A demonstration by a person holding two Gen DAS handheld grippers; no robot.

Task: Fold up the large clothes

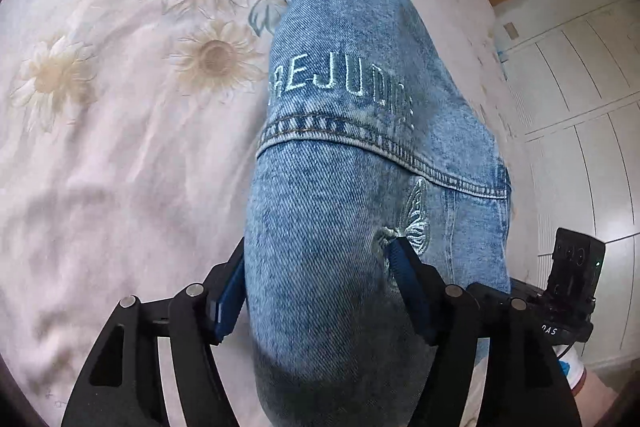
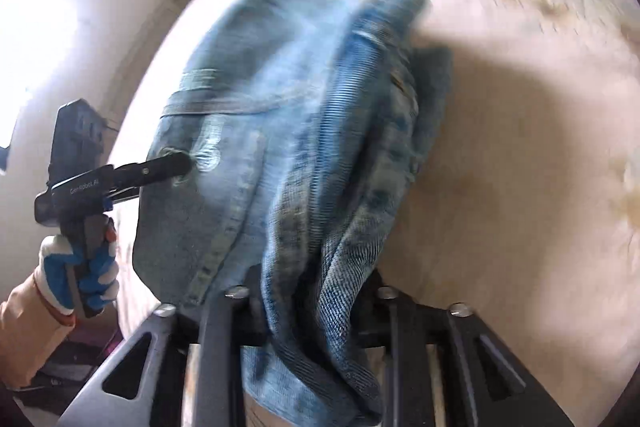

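Left wrist view: left gripper has a thick bunch of the denim jacket between its blue-padded fingers, both pads pressing into the cloth, so it's clamped on it. Jacket hangs from the grip down toward the bed sheet, pale with a sunflower print. Embroidered lettering and a stitched butterfly show on the denim. A white wardrobe stands off to the right, past the bed edge.

Right wrist view: blurred. Right gripper grasps a bunched fold of the same denim jacket, cloth packed between its fingers. Jacket is lifted, casting a shadow on the sheet. At left the other gripper bites into the denim from the side, carried by a gloved hand in a white-and-blue glove with an orange-beige sleeve
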